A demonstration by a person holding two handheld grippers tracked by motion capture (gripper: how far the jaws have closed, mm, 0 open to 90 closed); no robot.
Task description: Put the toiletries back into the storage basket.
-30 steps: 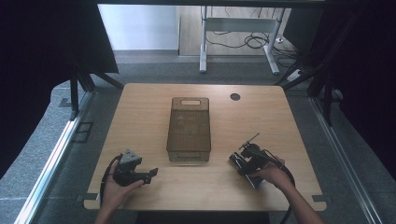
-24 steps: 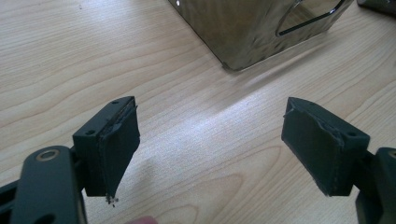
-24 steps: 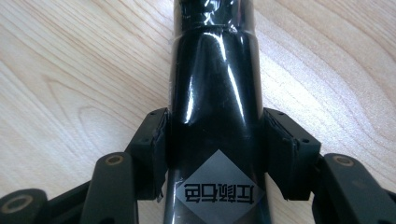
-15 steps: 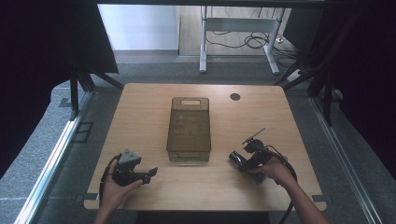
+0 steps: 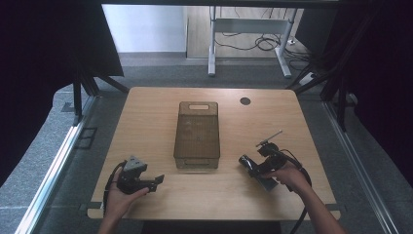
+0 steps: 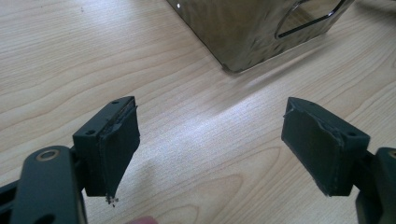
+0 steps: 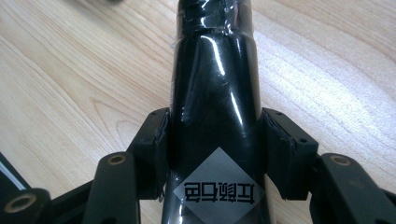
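Over on the left, the left gripper [image 5: 157, 181] sits low at the near edge of the bench [image 5: 146, 117], held in the person's left hand [image 5: 118, 197], pointing right across the wood. In the left gripper view its fingers [image 6: 116, 149] stand wide apart with nothing between them, only bare bench showing in the gap, and the corner of the box [image 6: 252, 28] lies ahead, well clear of the tips.

Middle of the bench: the box [image 5: 197, 135], smoky and see-through, lies lengthwise with a handle slot at its far end. Beyond it to the right, a small dark round hole [image 5: 245, 101] sits in the bench top.

Now to the right: the right gripper [image 5: 251, 165] rests near the box's near right corner, in the person's right hand [image 5: 287, 175], its cable [image 5: 304, 204] trailing off the near edge. In the right gripper view the fingers [image 7: 159, 140] are clamped on a glossy black bottle [image 7: 215, 93], one pad pressing each side of its body. The bottle runs straight out ahead along the fingers, a grey diamond label [image 7: 218, 190] with characters facing the camera. In the high view the bottle [image 5: 245, 161] is just beside the box, its end pointing left towards it but apart.
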